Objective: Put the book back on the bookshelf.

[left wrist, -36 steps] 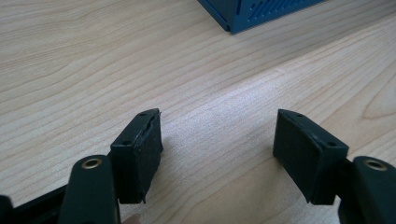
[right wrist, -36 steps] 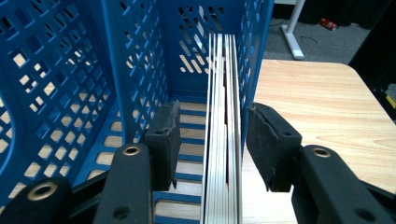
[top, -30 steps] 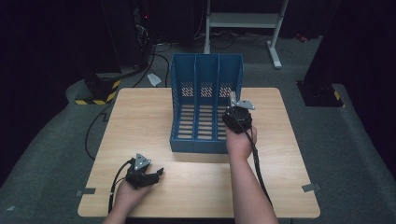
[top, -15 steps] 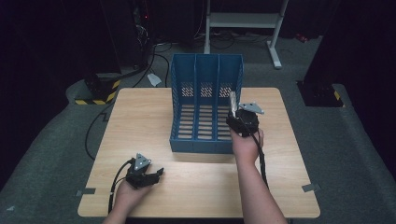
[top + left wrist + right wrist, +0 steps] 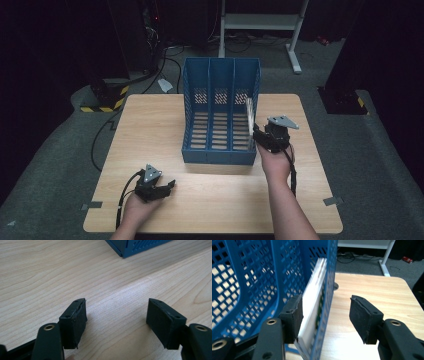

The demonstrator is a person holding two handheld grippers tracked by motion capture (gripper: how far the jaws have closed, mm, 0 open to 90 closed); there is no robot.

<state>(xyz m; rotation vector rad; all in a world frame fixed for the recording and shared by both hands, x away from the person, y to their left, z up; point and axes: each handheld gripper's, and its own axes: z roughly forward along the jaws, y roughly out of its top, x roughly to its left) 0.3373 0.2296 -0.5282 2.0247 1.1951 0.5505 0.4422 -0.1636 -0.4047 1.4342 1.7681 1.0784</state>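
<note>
The right gripper (image 5: 254, 134) now stands with its jaws spread apart, whereas half a second ago it sat a little farther up the rack wall with the white booklet at its tips; the right gripper view shows the booklet (image 5: 313, 302) standing upright in the rightmost compartment of the blue file rack (image 5: 221, 90), flat against the inside of the right side wall. One pad rests against or just beside the booklet's face inside the compartment, and the other pad stands outside the wall, well clear of it, so nothing is clamped. This indicates, as a judgement, that the booklet has been released and the placing step is finished or nearly so; the remaining move is probably to draw the gripper back without dragging the booklet along. The left gripper (image 5: 167, 186) lies in the same place as one second ago, low on the wooden table (image 5: 150, 125) near the front edge, well apart from the rack; the left gripper view shows its jaws open over bare wood, holding nothing. Count: one file rack with three compartments, one booklet, two grippers, one table. The two other compartments appear empty.
</note>
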